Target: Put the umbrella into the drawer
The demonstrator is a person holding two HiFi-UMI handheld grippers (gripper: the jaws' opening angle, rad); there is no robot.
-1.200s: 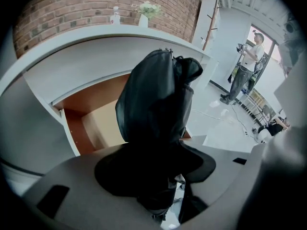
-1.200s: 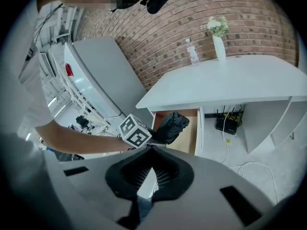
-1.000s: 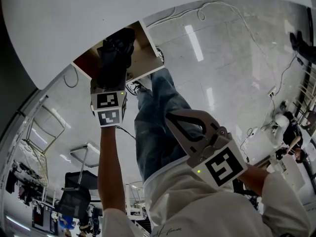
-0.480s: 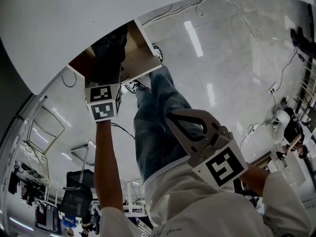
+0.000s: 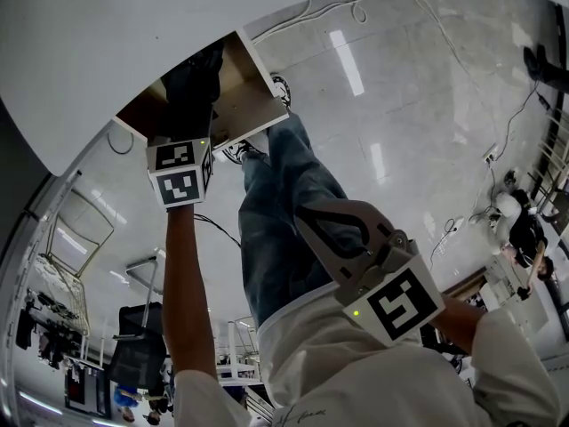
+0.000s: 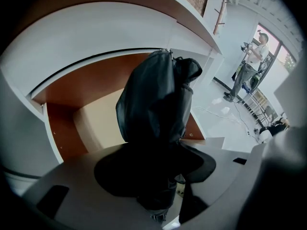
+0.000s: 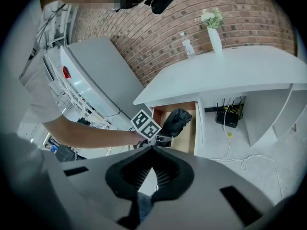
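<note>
- My left claw [image 6: 156, 145] is clenched on the umbrella [image 6: 153, 95] — a folded black bundle that fills the gap between the jaws and sticks out well past the tips.
- The umbrella hangs over the open drawer [image 6: 91, 121], pulled out from under the white desk [image 7: 230, 75]. Its far end is inside the drawer's outline, with the pale bottom and red-brown walls showing around it.
- I cannot tell whether the umbrella touches the drawer's bottom.
- My right claw [image 7: 153, 166] is closed on nothing — its ridged pads meet at the tips, and it stays well apart from the drawer, near my waist.
- On the desk top stand a white vase of flowers [image 7: 213, 32] and a clear bottle [image 7: 187, 44], far from both claws.
</note>
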